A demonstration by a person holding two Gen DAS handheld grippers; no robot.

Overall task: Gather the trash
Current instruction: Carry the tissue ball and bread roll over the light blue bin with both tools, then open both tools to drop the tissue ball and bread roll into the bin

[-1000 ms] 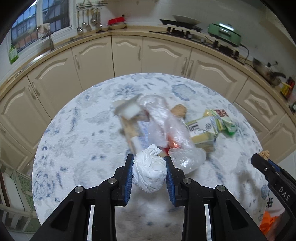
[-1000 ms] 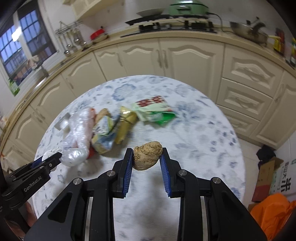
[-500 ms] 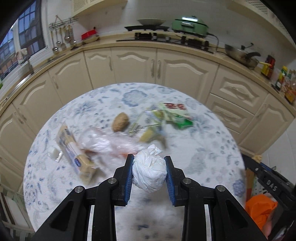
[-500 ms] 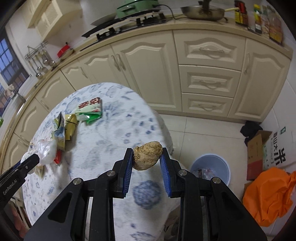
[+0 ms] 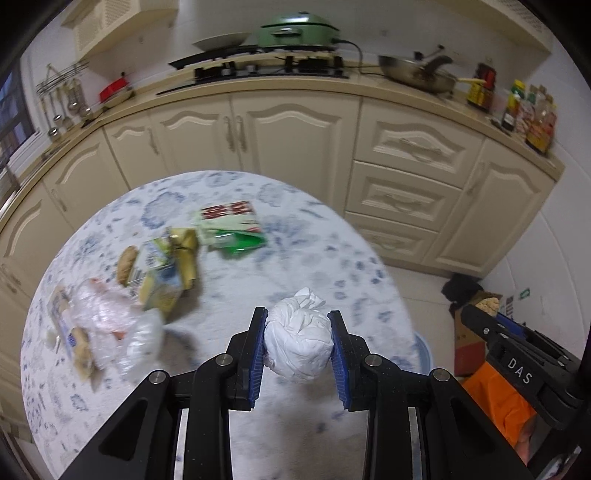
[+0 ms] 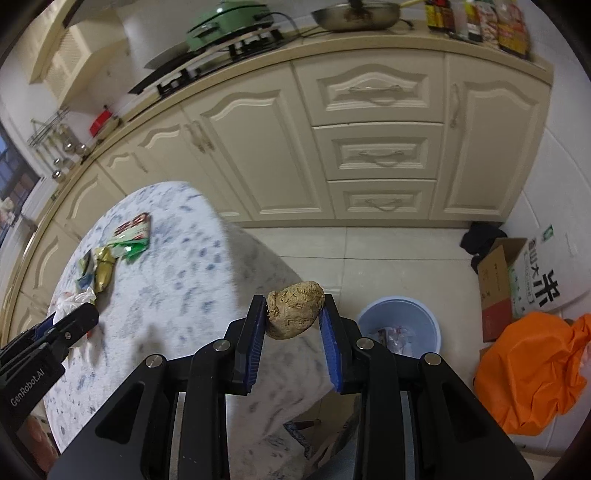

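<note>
My left gripper [image 5: 297,350] is shut on a crumpled white paper wad [image 5: 298,341], held above the right part of the round table [image 5: 288,236]. My right gripper [image 6: 293,325] is shut on a brown crumpled lump [image 6: 295,314], hanging past the table's edge above the floor, left of a light blue trash bin [image 6: 400,328] that holds some waste. In the left wrist view the right gripper [image 5: 480,314] shows at the far right with the brown lump [image 5: 487,304]. Left on the table lie a clear plastic bag [image 5: 110,325], flattened cartons [image 5: 166,269] and a green-and-red wrapper [image 5: 232,229].
Cream kitchen cabinets [image 6: 369,147] run behind the table, with a stove and a green cooker [image 5: 295,33] on the counter. A cardboard box [image 6: 517,277] and an orange bag [image 6: 532,369] sit on the tiled floor right of the bin. A black object [image 6: 480,236] lies by the cabinets.
Both grippers have swung to the right with their loads. The right one has gone from above the table to beyond its edge, and the trash bin has come into view.
</note>
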